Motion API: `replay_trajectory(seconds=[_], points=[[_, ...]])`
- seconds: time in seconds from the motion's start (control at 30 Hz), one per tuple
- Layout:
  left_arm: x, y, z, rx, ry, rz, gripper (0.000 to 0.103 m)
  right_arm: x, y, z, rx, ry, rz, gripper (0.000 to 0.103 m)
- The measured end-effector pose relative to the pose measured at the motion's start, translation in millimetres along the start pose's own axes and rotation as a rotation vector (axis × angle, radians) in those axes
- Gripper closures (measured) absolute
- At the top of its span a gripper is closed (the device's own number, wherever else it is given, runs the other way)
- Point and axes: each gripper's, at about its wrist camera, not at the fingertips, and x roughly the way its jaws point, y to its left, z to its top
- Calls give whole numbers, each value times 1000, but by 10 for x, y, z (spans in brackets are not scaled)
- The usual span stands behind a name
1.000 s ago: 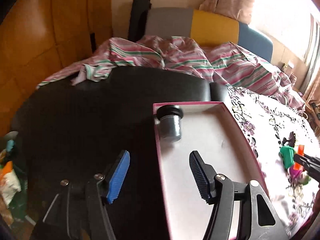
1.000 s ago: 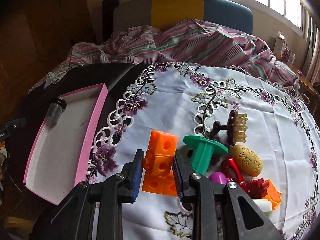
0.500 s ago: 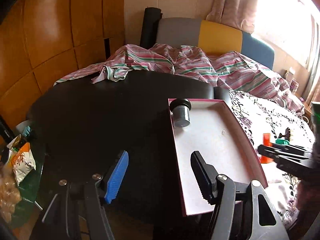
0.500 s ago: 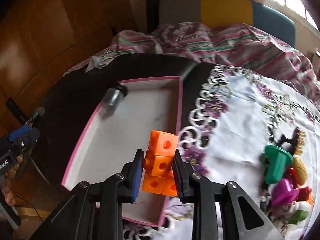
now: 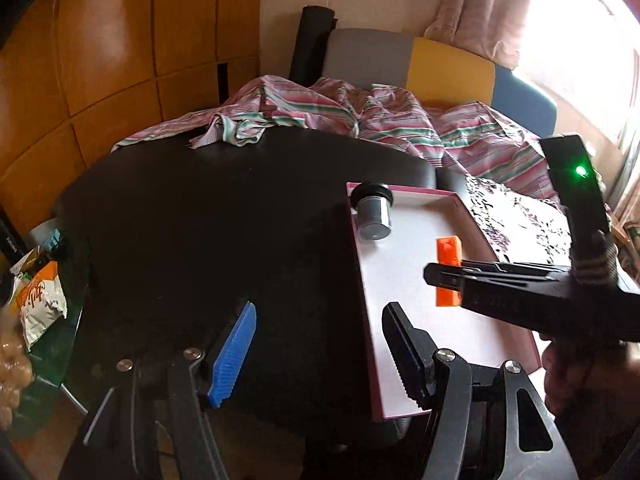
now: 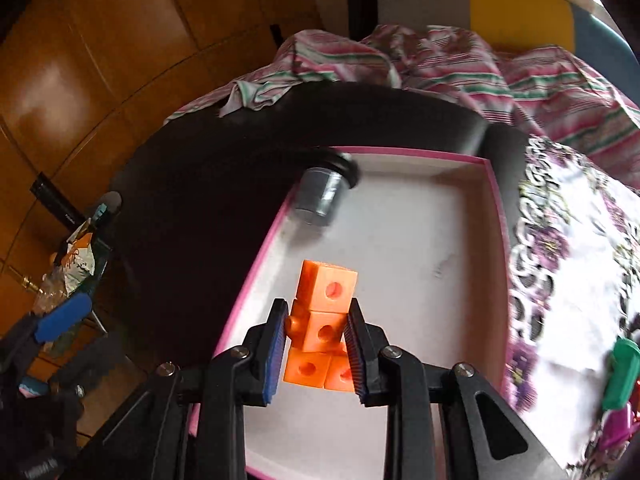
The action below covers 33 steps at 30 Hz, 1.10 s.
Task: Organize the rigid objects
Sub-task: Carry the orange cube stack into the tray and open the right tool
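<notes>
Pink-rimmed tray (image 6: 496,208) with a white floor, seen from both wrist cameras. We see a grey cylinder with a black cap (image 6: 320,196) lying on its side in the tray's far left corner. Above the tray floor we hold the orange block cluster (image 6: 322,320), several linked cubes with round holes, clenched between the blue-padded fingers of the right gripper (image 6: 316,356); whether the cluster touches the floor we cannot tell.

We find the tray resting on a dark round table (image 5: 200,220), partly on its bare black top and beside a white cloth with purple flowers (image 6: 560,280) to the right. At the far edge lies a striped pink and green fabric (image 5: 360,120); behind it stand grey, yellow and blue cushions (image 5: 440,64), with wooden panelling (image 5: 100,60) on the left.

Only the left wrist view shows the left gripper (image 5: 316,356) from behind, its jaws released and apart with nothing between them, hovering over the table's near edge by the tray's left rim. Only the right wrist view shows a green toy (image 6: 622,372) and a magenta piece (image 6: 620,424) on the cloth at right.
</notes>
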Motion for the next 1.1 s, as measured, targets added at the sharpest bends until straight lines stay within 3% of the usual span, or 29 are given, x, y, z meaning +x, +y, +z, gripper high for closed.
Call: replay_trajectory(seconds=[0.47, 0.63, 0.7, 0.9, 1.1], points=[[143, 226, -85, -55, 38, 33, 36, 738, 116, 323, 23, 109, -53, 74], [141, 220, -87, -52, 36, 44, 36, 699, 82, 297, 42, 101, -34, 72], [125, 221, -85, -54, 30, 42, 36, 653, 42, 272, 61, 90, -22, 65], [77, 209, -56, -48, 18, 44, 34, 425, -52, 236, 85, 26, -13, 60], [12, 160, -55, -35, 9, 44, 33, 204, -91, 197, 87, -21, -30, 60]])
